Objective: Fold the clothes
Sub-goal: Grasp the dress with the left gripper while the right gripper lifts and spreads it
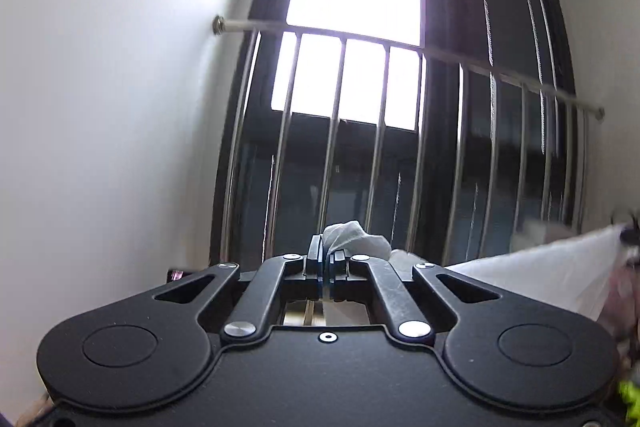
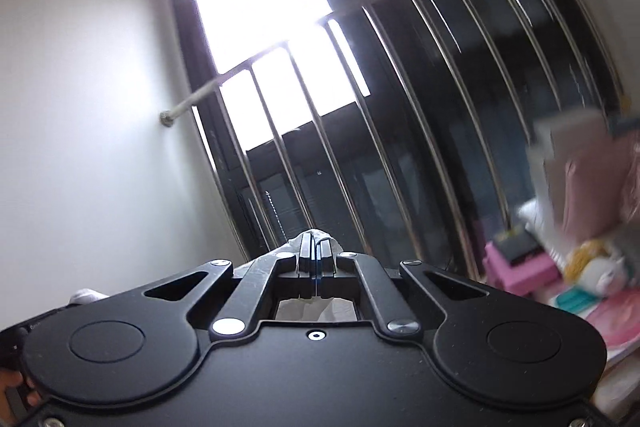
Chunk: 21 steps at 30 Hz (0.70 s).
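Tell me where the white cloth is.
The white cloth is pinched in both claws, left claw and right claw, held up toward the barred window.

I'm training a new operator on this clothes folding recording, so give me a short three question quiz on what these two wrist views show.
1. True or false: the left gripper has its fingers closed on white cloth.
2. What does the right gripper hold? A) a pink box B) white cloth C) nothing
3. Fill in: both cameras point up toward a barred ____.

Key: 1 true; 2 B; 3 window.
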Each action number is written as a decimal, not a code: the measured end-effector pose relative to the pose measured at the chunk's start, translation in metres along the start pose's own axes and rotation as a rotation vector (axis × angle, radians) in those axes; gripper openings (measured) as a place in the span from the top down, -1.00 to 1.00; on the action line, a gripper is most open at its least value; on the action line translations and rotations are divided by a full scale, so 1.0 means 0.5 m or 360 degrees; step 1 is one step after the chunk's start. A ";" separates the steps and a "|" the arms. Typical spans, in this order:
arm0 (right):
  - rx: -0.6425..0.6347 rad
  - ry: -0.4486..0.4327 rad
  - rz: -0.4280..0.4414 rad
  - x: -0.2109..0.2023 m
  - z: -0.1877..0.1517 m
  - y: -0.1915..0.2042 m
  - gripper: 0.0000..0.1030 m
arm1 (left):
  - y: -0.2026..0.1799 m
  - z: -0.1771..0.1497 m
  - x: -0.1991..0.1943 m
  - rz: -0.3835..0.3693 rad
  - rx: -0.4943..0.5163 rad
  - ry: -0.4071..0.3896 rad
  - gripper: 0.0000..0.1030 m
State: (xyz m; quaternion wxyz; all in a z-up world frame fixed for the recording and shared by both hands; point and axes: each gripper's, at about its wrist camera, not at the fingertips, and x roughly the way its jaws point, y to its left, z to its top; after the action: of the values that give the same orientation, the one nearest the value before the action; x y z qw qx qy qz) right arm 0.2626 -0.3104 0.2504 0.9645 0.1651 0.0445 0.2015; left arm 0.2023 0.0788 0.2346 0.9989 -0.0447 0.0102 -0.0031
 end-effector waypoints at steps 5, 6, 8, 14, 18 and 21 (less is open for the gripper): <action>-0.0060 0.0183 0.0002 -0.052 -0.121 -0.035 1.00 | 0.010 -0.239 -0.041 0.0010 0.0138 0.0423 0.94; -0.0050 0.0257 -0.0021 -0.057 -0.165 -0.049 1.00 | 0.015 -0.289 -0.045 0.0020 0.0141 0.0520 0.94; 0.0010 0.0414 -0.0069 -0.060 -0.257 -0.081 1.00 | 0.028 -0.374 -0.052 0.0045 0.0126 0.0694 0.94; 0.0199 0.0678 -0.0146 -0.043 -0.415 -0.133 1.00 | 0.036 -0.477 -0.071 0.0111 0.0163 0.0918 0.94; 0.0214 0.0677 -0.0191 -0.052 -0.428 -0.129 0.96 | 0.040 -0.468 -0.077 0.0121 0.0133 0.0920 0.94; 0.0228 0.0693 -0.0230 -0.071 -0.441 -0.132 0.91 | 0.038 -0.480 -0.086 0.0136 0.0149 0.0926 0.93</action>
State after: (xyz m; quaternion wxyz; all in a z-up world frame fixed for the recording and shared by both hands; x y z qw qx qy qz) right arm 0.2211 -0.3157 0.0214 0.9298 0.1822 0.2774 0.1590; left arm 0.1547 0.0768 -0.0051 0.9542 0.0046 0.2979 0.0258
